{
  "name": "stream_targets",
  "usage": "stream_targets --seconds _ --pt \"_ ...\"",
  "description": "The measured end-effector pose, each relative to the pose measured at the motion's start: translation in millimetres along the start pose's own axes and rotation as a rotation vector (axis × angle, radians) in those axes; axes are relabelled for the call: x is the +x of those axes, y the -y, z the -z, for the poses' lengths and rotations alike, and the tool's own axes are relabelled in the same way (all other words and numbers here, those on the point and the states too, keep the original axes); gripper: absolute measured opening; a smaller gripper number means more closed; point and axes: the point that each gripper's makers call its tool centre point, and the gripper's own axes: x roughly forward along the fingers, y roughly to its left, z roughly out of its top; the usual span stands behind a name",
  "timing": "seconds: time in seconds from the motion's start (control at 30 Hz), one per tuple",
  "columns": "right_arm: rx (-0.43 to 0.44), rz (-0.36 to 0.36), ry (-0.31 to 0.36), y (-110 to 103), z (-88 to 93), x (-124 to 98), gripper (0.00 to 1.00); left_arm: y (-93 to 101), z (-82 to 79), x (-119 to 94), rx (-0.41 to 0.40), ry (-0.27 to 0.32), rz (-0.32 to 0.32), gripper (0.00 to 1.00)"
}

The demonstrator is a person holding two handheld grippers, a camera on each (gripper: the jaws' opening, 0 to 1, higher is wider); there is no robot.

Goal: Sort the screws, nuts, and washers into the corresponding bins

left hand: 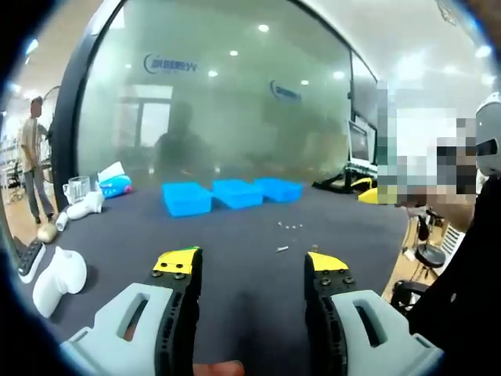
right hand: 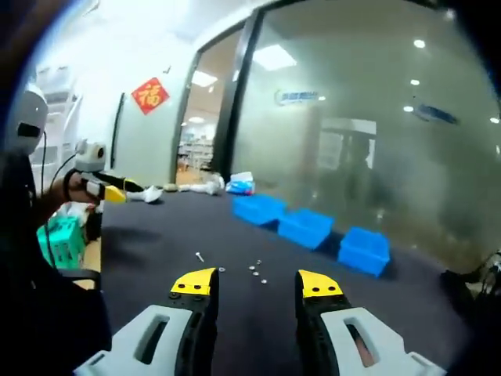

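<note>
Both grippers' fingers (left hand: pixel 174 270) (right hand: pixel 196 283) open, empty. Tiny hard screws (right hand: pixel 257 271) mid-table (right hand: pixel 156 235), before bins (right hand: pixel 305 227); likely slippery, pinch by shank.

Frosted glass wall (left hand: pixel 219 102), ceiling lights (left hand: pixel 263 28), seemingly an office.

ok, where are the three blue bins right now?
The blue bins sit in a row at the table's far edge by the glass wall, beyond the loose hardware; in the right gripper view they're right of centre.
</note>
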Motion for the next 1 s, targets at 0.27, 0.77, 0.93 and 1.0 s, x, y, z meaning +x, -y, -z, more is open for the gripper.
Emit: stream_targets --seconds 0.27,0.77,0.93,1.0 --pt "-0.037 -0.144 -0.056 -20.5 -8.8 20.9 0.36 -2.4 5.9 -1.5 0.000 -0.017 -0.002 0.51" --pt "-0.159 -0.378 -0.233 -57.8 -10.7 70.9 0.31 -2.5 16.4 -1.0 -0.005 -0.050 0.011 0.51" --pt "-0.206 -0.446 -0.286 -71.8 -9.9 94.4 0.31 -4.6 19.1 -2.3 -0.004 -0.063 0.014 0.51" --pt "-0.255 -0.464 -0.294 -75.8 -9.8 104.4 0.29 -5.0 19.2 -2.6 -0.001 -0.065 0.015 0.51"
